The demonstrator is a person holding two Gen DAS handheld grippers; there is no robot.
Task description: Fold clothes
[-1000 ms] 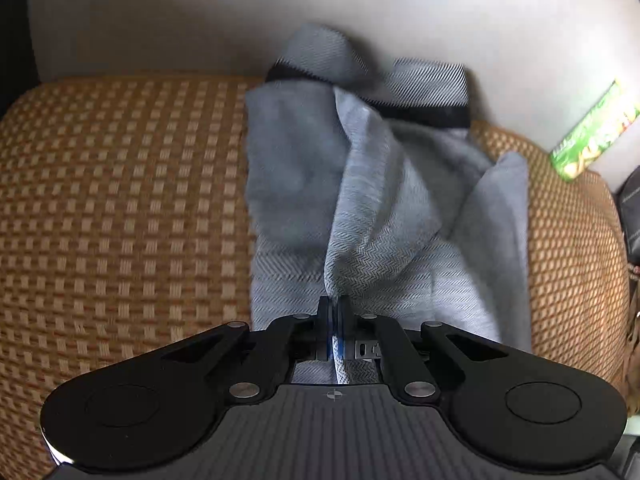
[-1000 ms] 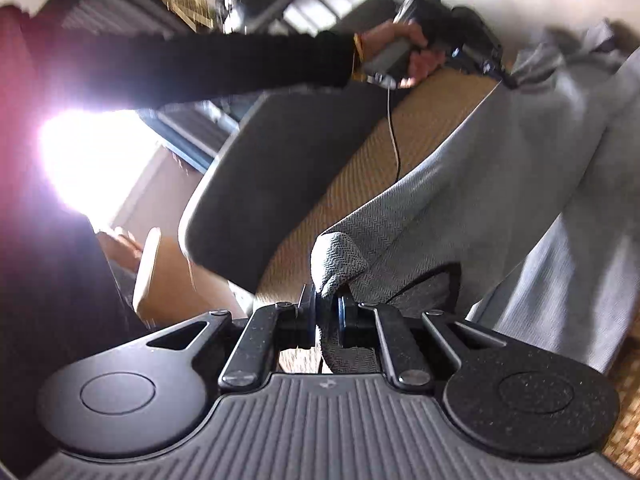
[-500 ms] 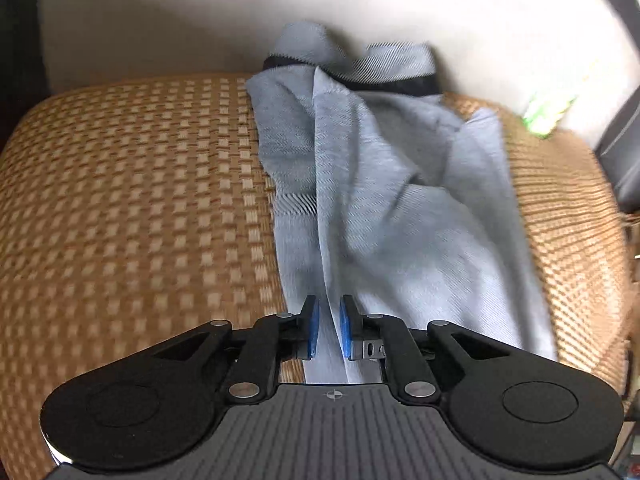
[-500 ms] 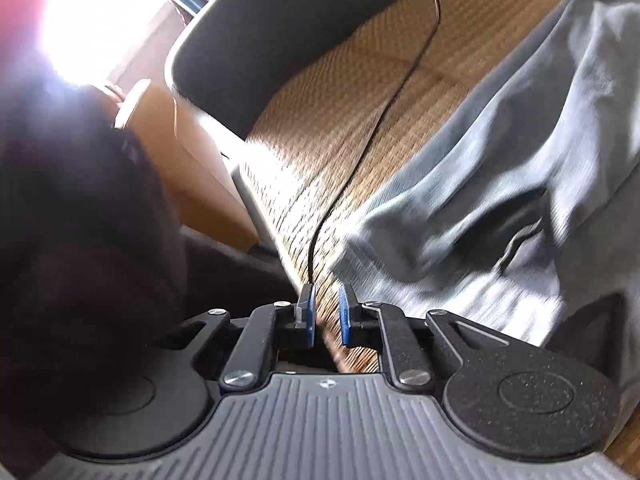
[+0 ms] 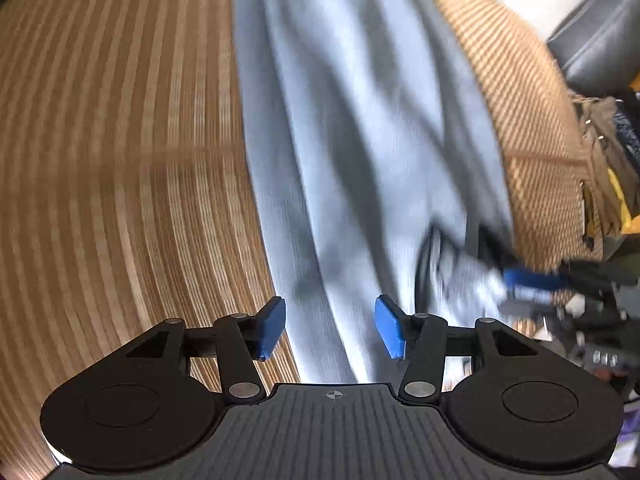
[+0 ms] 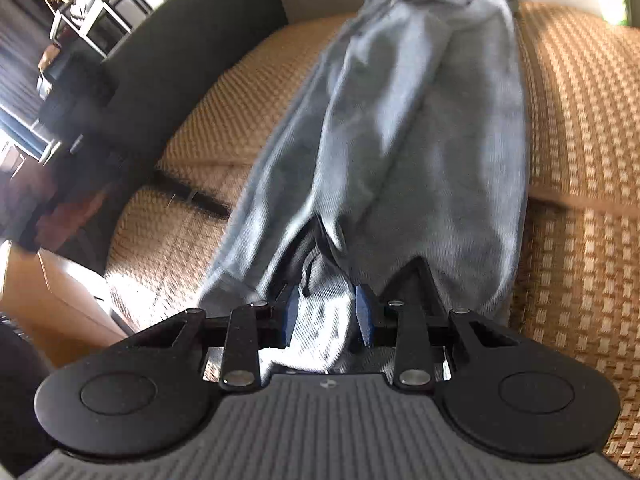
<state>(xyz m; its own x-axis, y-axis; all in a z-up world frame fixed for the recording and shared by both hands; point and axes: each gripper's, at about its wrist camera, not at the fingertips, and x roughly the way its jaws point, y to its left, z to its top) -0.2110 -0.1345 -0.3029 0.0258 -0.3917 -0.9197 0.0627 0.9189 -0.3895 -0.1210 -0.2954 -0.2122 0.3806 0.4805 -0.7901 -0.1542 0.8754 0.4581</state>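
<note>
A long grey garment (image 5: 360, 120) lay stretched over a woven tan-and-brown mat (image 5: 120, 140) covering a cushioned seat, running from the top centre of the left wrist view down to the bottom centre. The left gripper (image 5: 330, 328) hovered at the lower middle of that view, its jaws opening, the blue pads (image 5: 272, 328) standing well apart. Cloth showed in the gap below them, but neither pad pressed on it. The picture was heavily blurred. At the lower right of the same view, the right gripper (image 5: 532, 280) appeared as a smeared blue-and-black shape at the garment's near end.

In the right wrist view, the garment (image 6: 420, 120) ran from the upper centre of the frame, where its far end bunched against a pale backrest, down to the bottom centre. The right gripper (image 6: 326, 316) sat at the lower middle with its jaws opening. A lighter fold of the cloth lay between its pads, which did not appear to clamp it. A dark opening in the garment showed just above the pads. The mat (image 6: 580, 160) filled the right side of that frame. A dark cushion (image 6: 192, 40) rose at the upper left.
</note>
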